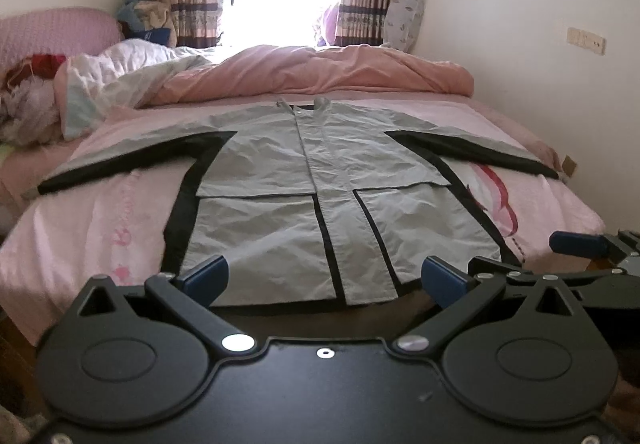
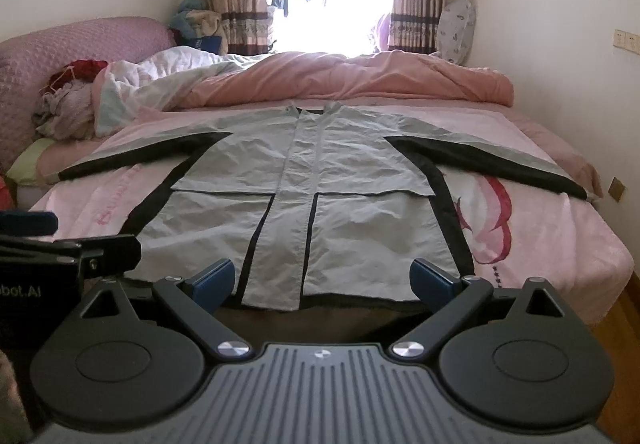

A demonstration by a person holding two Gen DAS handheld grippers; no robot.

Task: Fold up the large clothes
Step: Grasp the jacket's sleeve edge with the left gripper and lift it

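A long pale grey coat [image 1: 320, 180] [image 2: 304, 188] with black trim lies flat, front up, on the pink bed sheet [image 1: 100, 228] [image 2: 540, 244]. Both sleeves are spread out sideways and its hem points toward me. My left gripper [image 1: 326, 278] hovers open just short of the hem, with nothing between its blue pads. My right gripper [image 2: 323, 276] is also open and empty, at the hem's edge. The right gripper's blue finger [image 1: 576, 243] shows at the right of the left wrist view; the left gripper's body [image 2: 60, 256] shows at the left of the right wrist view.
A bunched pink duvet [image 1: 320, 72] [image 2: 352, 78] and a white quilt [image 1: 132, 72] lie across the far half of the bed. Loose clothes [image 2: 68, 104] pile up at the far left by the pink headboard [image 2: 60, 44]. A wall runs along the right; wooden floor [image 2: 616, 332] shows there.
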